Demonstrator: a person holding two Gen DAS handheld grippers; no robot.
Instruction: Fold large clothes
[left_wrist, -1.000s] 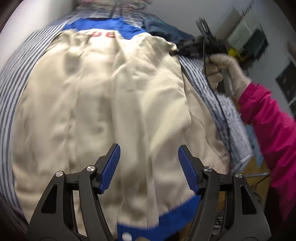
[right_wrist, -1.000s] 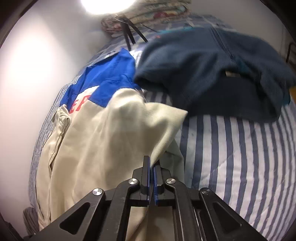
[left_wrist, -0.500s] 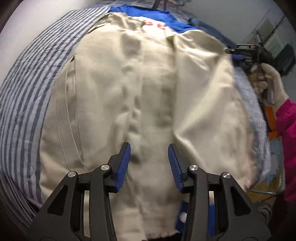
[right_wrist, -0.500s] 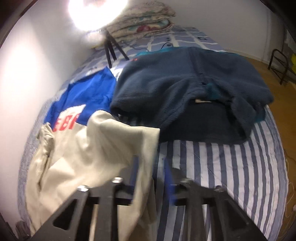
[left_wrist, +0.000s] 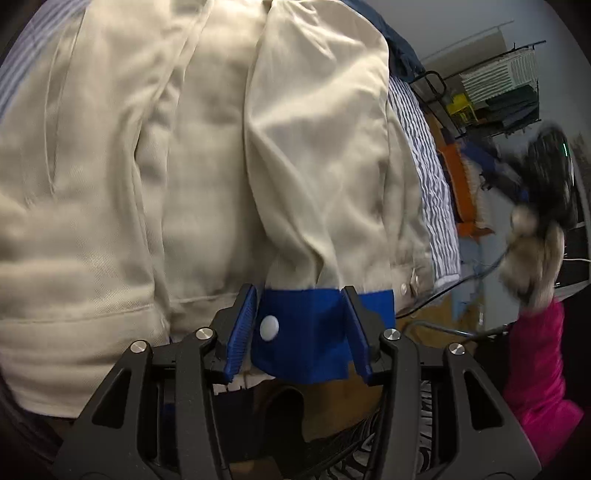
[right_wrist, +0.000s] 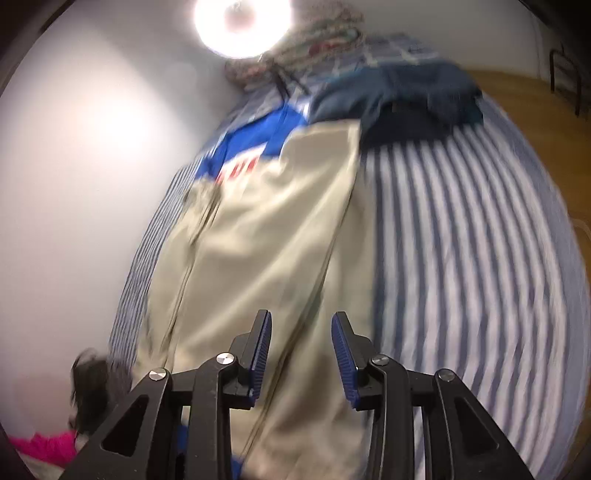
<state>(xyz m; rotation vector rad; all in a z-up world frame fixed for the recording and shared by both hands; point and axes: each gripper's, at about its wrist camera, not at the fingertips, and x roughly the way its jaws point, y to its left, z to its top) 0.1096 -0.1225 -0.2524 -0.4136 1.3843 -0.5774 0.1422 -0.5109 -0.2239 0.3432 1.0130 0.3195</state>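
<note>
A large beige jacket (left_wrist: 207, 155) with blue trim and red letters lies spread on a striped bed; it also shows in the right wrist view (right_wrist: 266, 236). Its sleeve is folded across the body, ending in a blue cuff (left_wrist: 306, 332) with a white snap. My left gripper (left_wrist: 301, 332) is open, its pads on either side of that cuff, not closed on it. My right gripper (right_wrist: 301, 350) is open and empty above the jacket's lower right edge. In the left wrist view the right gripper (left_wrist: 546, 173) is blurred at the far right.
A dark blue fleece (right_wrist: 402, 99) lies on the striped bedsheet (right_wrist: 461, 240) beyond the jacket. Folded quilts (right_wrist: 314, 40) and a bright lamp (right_wrist: 242, 22) are at the bed's head. A white wall runs along the left. Wire racks (left_wrist: 495, 85) stand beyond the bed.
My right gripper has let go of the beige fabric, opened and pulled back toward the jacket's lower end. My left gripper has moved down to the blue cuff.
</note>
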